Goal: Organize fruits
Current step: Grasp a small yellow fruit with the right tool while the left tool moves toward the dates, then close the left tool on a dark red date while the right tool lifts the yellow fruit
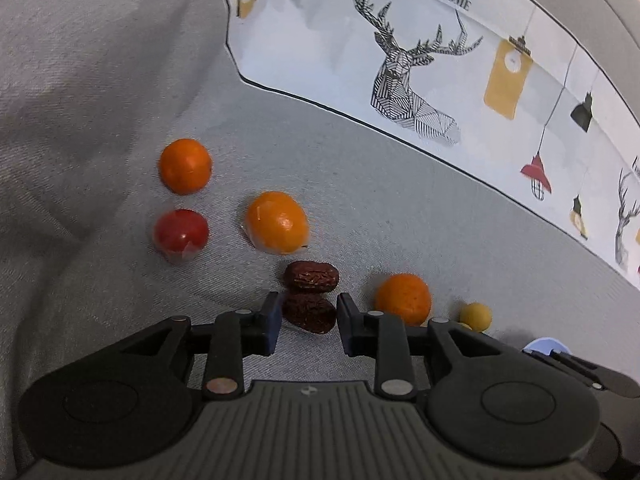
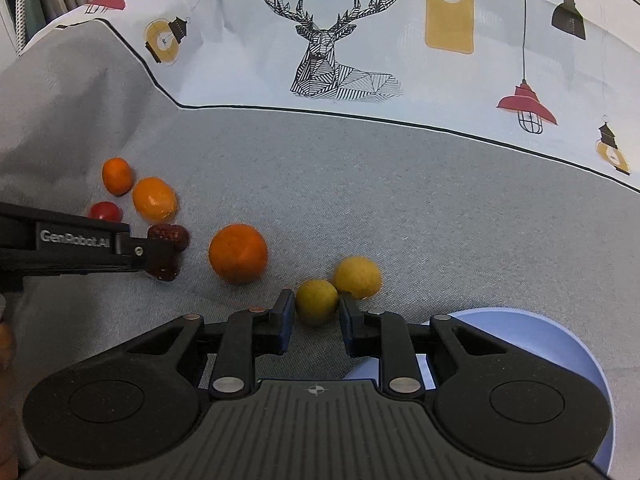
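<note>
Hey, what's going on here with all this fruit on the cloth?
A person is sorting small fruits on a grey cloth with two handheld grippers. The left gripper has its jaws around a dark red date, a small gap showing on each side. The right gripper is shut on a yellow-green fruit next to a blue plate. Several orange fruits and a red one lie loose.

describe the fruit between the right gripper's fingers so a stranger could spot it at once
Start at the light blue plate at the lower right of the grey cloth. Just left of it sit two yellow fruits, touching. It is the nearer, greener one, between the right gripper fingers; its neighbour is brighter yellow.
</note>
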Demonstrator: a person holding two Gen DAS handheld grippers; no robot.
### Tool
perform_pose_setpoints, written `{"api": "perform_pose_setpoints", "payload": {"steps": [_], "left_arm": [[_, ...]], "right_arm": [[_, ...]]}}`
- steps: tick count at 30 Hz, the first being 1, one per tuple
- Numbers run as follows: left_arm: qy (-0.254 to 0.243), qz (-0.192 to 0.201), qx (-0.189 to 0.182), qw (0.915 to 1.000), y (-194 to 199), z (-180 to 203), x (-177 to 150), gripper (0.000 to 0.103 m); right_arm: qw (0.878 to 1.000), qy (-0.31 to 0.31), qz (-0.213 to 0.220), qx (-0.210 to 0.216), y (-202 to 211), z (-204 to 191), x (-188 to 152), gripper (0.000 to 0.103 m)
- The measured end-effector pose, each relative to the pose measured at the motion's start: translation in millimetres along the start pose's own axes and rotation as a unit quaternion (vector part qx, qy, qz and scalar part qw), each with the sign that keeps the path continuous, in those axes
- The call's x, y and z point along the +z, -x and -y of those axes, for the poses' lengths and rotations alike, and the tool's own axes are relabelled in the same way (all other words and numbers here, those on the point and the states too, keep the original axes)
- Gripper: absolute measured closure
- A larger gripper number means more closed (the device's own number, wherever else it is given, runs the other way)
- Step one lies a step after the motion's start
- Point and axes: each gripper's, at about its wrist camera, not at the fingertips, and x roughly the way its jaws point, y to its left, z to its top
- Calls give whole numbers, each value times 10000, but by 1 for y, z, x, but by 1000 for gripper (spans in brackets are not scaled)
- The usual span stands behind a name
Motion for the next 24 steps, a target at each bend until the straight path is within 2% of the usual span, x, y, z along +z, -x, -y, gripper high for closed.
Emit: {"api": "perform_pose_setpoints", "payload": {"steps": [7, 10, 12, 15, 24], "left_arm": [[-249, 34, 113, 9996, 13, 7, 1, 71], [-260, 23, 78, 9996, 21, 6, 1, 71], [-290, -181, 98, 9994, 19, 6, -1, 71], [-251, -564, 166, 9980, 11, 3, -6, 71], [-538, -752, 336, 9951, 4, 10, -12, 71]], "right_arm": [[9996, 0, 112, 256, 14, -1, 2, 78], [9977, 112, -38, 667, 20, -14, -4, 78], [9965, 284, -222, 750, 19, -24, -13, 78], [9952, 455, -447, 738, 15, -33, -24, 78], [9949, 514, -489, 713, 15, -33, -25, 78]]}}
